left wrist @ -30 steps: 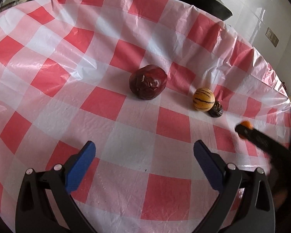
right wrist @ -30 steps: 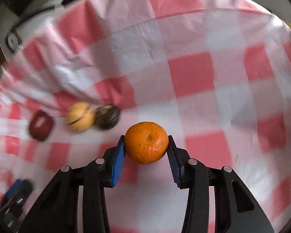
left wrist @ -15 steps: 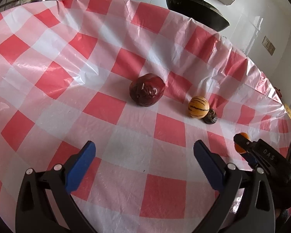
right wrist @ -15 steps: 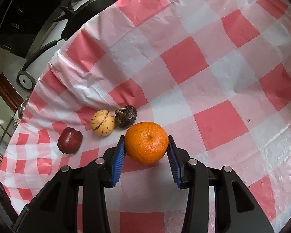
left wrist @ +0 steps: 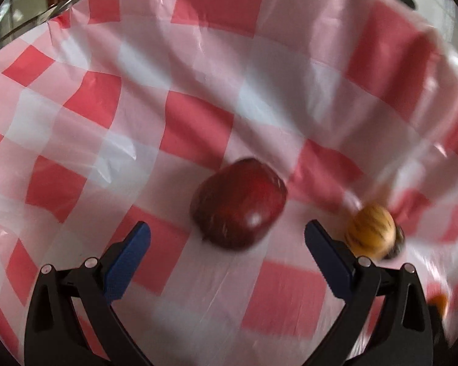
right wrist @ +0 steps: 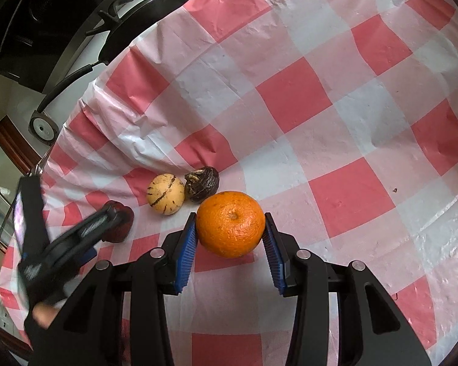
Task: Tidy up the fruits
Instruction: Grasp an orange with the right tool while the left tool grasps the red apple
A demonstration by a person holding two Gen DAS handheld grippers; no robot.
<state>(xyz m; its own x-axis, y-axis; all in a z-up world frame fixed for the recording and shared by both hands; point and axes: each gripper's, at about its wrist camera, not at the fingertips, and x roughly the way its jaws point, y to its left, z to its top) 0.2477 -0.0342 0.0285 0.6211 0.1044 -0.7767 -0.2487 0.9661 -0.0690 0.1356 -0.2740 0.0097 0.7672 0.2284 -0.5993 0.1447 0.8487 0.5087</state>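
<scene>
- Right claw (right wrist: pixel 230 238): closed on the orange (right wrist: pixel 230 224), both blue pads pressed against its sides. The orange sits just in front of the dark wrinkled fruit (right wrist: pixel 202 184), over the checked tablecloth (right wrist: pixel 351 122) that covers the surface; whether it touches the cloth cannot be told.
- Left claw (left wrist: pixel 227 244): jaws wide, nothing between them. The dark red apple (left wrist: pixel 238 202) lies just ahead of the gap, on the cloth.
- Row reference: the yellow striped fruit (right wrist: pixel 165 193) touches the dark wrinkled fruit; the apple lies to the far side of the striped fruit, a short gap away.
- Step in hand, as judged: set the orange at the open end of the row, beside the dark wrinkled fruit.
- Procedure: lower the orange until it rests on the cloth before releasing. Open the pads evenly so the round fruit does not roll.
- Caution: keep the pads clear of the dark wrinkled fruit, which would shift if nudged.
- Left claw: centre the apple between the pads before closing; the left view is blurred, so alignment is uncertain.
</scene>
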